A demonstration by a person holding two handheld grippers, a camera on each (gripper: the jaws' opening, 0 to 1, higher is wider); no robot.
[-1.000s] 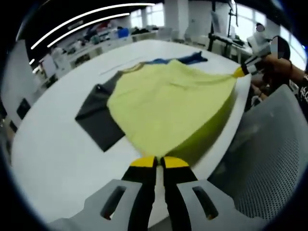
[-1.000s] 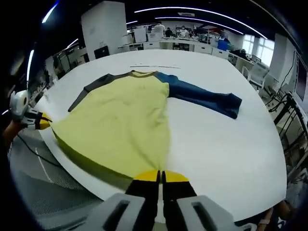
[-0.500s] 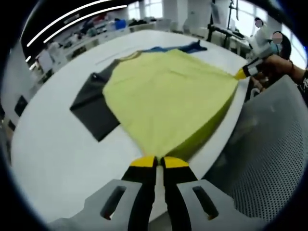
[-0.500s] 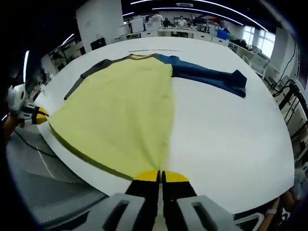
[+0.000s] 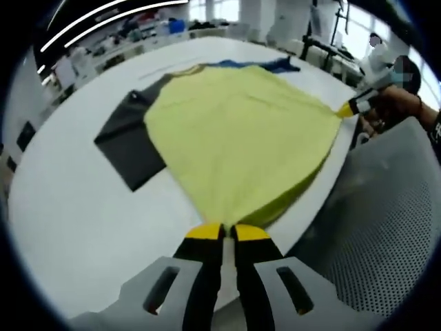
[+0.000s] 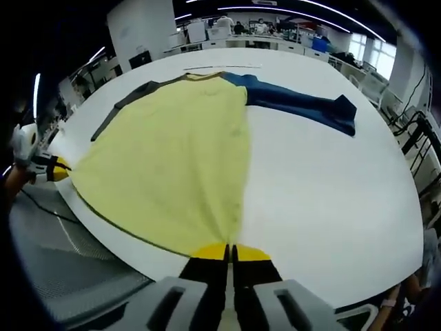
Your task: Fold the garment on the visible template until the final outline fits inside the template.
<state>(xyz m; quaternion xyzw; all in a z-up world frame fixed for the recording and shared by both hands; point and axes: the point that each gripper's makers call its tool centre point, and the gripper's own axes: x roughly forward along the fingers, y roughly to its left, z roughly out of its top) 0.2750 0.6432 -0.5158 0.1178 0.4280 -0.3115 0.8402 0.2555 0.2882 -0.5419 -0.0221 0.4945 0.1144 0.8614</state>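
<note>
A long-sleeved shirt with a yellow-green body (image 5: 238,131) (image 6: 172,155), a dark grey sleeve (image 5: 127,138) (image 6: 127,107) and a blue sleeve (image 6: 303,107) (image 5: 272,66) lies spread on a white table (image 5: 76,207) (image 6: 324,207). My left gripper (image 5: 227,231) is shut on one hem corner at the table's near edge. My right gripper (image 6: 231,252) is shut on the other hem corner. The hem stretches taut between them, lifted off the table edge. In the left gripper view the right gripper (image 5: 348,107) appears at the right; in the right gripper view the left gripper (image 6: 52,169) appears at the left.
A grey mesh chair back (image 5: 386,227) (image 6: 62,241) stands close to the table edge by the hem. A person's hand (image 5: 393,103) holds the right gripper. Desks and office gear (image 6: 255,48) line the room behind the table.
Both grippers have kept their hold on the hem corners and pulled the shirt tauter, so the hem hangs less over the table edge. Both views have shifted slightly with the hands.
</note>
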